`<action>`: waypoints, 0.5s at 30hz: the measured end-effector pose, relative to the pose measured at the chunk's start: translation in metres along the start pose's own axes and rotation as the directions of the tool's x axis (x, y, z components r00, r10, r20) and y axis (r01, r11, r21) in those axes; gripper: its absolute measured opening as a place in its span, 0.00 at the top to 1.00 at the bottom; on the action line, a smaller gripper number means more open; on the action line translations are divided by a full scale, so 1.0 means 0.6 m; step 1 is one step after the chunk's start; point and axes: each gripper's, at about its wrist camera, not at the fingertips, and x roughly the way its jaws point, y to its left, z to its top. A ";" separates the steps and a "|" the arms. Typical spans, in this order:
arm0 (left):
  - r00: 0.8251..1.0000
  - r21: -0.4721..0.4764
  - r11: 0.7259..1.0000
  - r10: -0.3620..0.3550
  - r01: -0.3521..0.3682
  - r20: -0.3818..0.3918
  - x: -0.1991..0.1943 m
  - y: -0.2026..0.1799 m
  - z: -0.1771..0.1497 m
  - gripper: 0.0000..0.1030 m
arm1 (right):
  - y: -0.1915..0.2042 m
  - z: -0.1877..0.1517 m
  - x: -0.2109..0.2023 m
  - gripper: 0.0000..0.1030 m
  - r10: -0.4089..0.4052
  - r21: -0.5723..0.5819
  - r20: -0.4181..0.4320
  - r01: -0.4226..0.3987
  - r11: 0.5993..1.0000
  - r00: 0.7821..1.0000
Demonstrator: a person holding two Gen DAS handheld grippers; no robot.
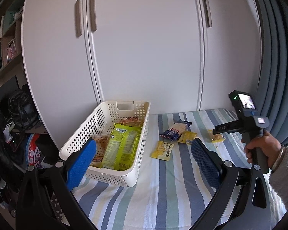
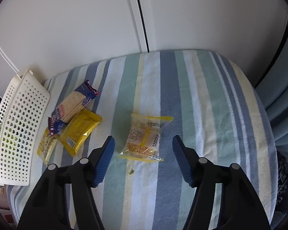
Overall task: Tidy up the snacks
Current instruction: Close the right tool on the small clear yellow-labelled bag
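White wardrobe doors (image 1: 144,48) are filling the background, and a striped cloth (image 1: 163,182) is covering the surface in front of them. Sitting on that cloth against the doors is a perforated white basket (image 1: 140,153), the landmark for everything else. Inside the basket a green packet (image 1: 122,145) is lying on top of at least two orange-brown ones, so part of the sorting is looking done. Just beside the basket's right wall, a blue cracker pack (image 2: 74,103) is leaning over a yellow pouch (image 2: 80,132), with a smaller yellow packet (image 2: 47,145) lying nearest the wall. Farther from the basket, well apart from that cluster, a clear-and-yellow snack bag (image 2: 144,140) is lying flat. The right gripper (image 2: 143,153) is hanging over this bag with its jaws spread wide on either side, gripping nothing. The left gripper (image 1: 144,157) is hovering near the basket's front corner, likewise spread wide and empty. Four packets are remaining outside, so the job is appearing roughly half finished, with the lone bag likely next.
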 end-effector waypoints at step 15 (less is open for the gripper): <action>0.999 0.038 0.999 -0.006 0.007 -0.033 0.025 -0.020 0.001 0.03 | 0.040 0.015 0.062 0.61 -0.063 -0.050 -0.016 0.062 0.997 0.998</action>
